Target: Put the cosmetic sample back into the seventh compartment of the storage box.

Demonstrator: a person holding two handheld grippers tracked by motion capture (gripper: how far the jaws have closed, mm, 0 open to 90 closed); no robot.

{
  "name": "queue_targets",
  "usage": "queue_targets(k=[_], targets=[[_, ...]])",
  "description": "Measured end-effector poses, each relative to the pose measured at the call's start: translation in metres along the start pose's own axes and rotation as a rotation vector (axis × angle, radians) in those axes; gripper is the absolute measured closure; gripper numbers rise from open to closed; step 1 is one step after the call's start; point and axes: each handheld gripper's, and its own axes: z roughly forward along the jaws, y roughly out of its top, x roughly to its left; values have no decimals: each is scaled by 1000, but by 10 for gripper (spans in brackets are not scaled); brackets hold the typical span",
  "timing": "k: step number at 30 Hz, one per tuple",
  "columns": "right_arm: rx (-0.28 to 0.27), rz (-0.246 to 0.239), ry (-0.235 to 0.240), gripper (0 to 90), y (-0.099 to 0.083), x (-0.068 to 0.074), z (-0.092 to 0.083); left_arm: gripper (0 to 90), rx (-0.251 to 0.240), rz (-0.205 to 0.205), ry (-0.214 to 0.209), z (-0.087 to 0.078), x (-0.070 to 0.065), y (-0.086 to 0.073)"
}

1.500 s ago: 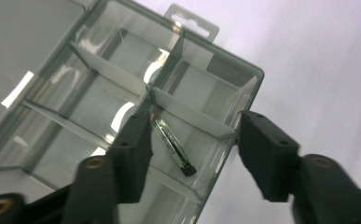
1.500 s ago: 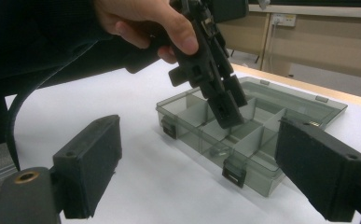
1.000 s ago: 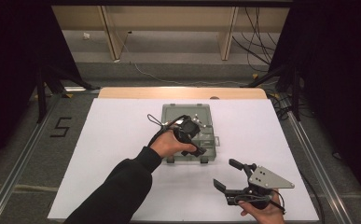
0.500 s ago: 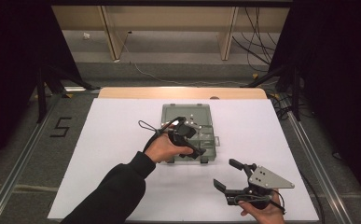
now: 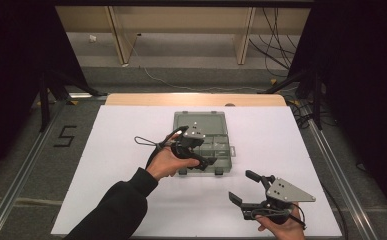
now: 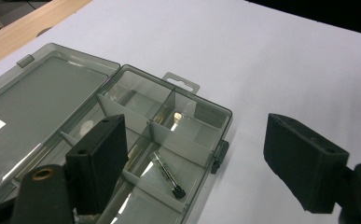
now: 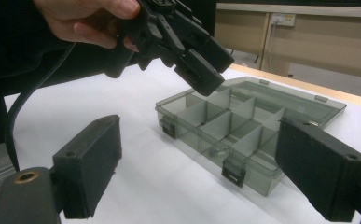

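Note:
A smoky clear organizer box (image 5: 212, 145) lies open mid-table, its lid (image 5: 200, 121) flat on the far side. In the left gripper view a small dark cylindrical part (image 6: 168, 173) lies in one compartment of the box (image 6: 187, 140), and something small and shiny (image 6: 177, 115) sits in the compartment beyond. My left gripper (image 5: 206, 159) hovers over the box's near left corner. Its jaws have just been opening and stand open with nothing between them (image 6: 201, 168). My right gripper (image 5: 240, 186) is held near the table's front right, open and empty (image 7: 206, 170), facing the box (image 7: 243, 126) and the left gripper (image 7: 187, 46).
A white sheet (image 5: 121, 150) covers the table, with a wooden strip (image 5: 196, 99) along the far edge. Metal rails run along both sides. Cables lie on the floor beyond the table.
My left gripper has drifted a little left and toward the person over the box, and its jaws have spread slightly. The right gripper has stayed put.

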Motion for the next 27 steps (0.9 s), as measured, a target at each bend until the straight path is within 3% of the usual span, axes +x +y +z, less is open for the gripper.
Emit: queue_targets(k=[5,13,16,17,24,27], targets=[[8,-1,3,158,0,0,-1,209,-26,2,-4,-5,0,-5],[12,-7,-5,158,0,0,-1,201,-108,-8,-6,-15,-3,-17],[29,18,-2,158,0,2,-2,200,-125,-15,-11,-21,-3,-22],[12,-8,-8,158,0,0,-1,198,-133,-18,-1,-22,-3,-23],[10,-9,-3,158,0,0,-1,192,-202,-16,-4,-33,-2,-36],[25,17,0,158,1,2,-2,189,-228,-23,8,-37,-3,-40]])
